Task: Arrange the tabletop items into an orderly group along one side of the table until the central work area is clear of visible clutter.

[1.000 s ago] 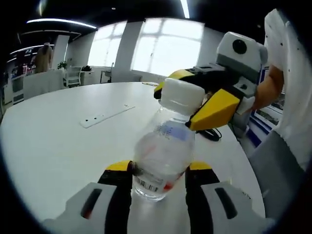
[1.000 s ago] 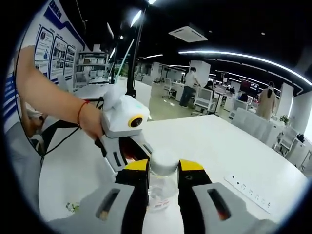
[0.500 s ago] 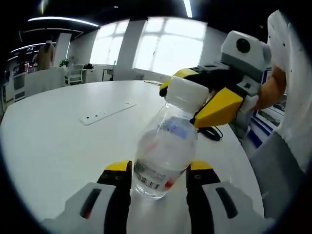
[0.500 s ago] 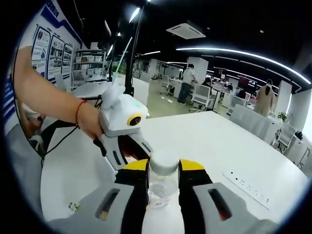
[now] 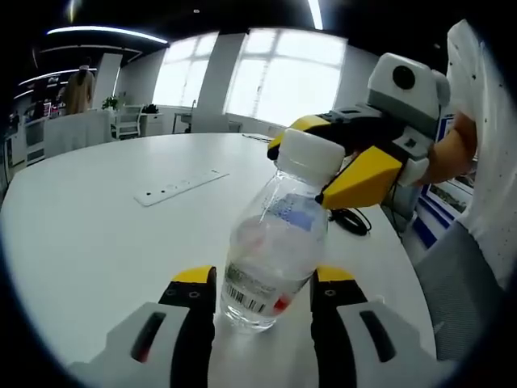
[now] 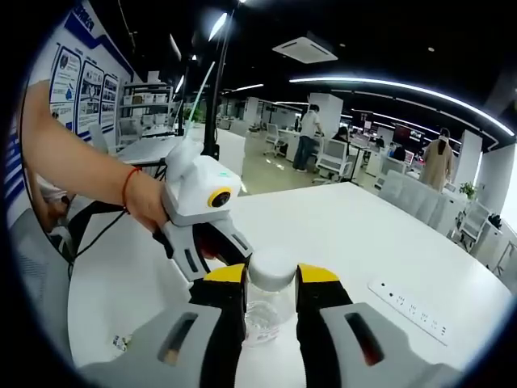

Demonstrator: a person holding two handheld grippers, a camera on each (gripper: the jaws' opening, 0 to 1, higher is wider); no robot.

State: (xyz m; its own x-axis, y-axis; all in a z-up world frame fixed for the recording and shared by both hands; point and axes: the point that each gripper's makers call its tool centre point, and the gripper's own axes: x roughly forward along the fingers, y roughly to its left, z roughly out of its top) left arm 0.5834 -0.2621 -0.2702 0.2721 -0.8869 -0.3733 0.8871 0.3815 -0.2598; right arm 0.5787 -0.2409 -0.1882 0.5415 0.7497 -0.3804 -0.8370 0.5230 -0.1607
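Note:
A clear plastic bottle [image 5: 275,234] with a white cap [image 5: 307,153] leans to the right above the white table [image 5: 97,242]. My left gripper [image 5: 262,279] is shut on the bottle's base, near the barcode label. My right gripper [image 5: 323,153] comes in from the right, its yellow jaws closed on either side of the cap. In the right gripper view, the cap [image 6: 271,265] sits between the yellow tips of my right gripper [image 6: 271,279]. Behind it, a hand holds the left gripper [image 6: 216,252] at the bottle's lower end.
A white power strip [image 5: 182,186] lies flat further out on the table, also visible as the power strip [image 6: 412,307] at the right. A black cable [image 5: 351,220] trails near the table edge. A small crumpled scrap [image 6: 121,342] lies at the near left. People and desks stand far behind.
Both grippers keep their hold. The bottle and both hands have drifted slightly, and the cap shows a little more between the right gripper's tips.

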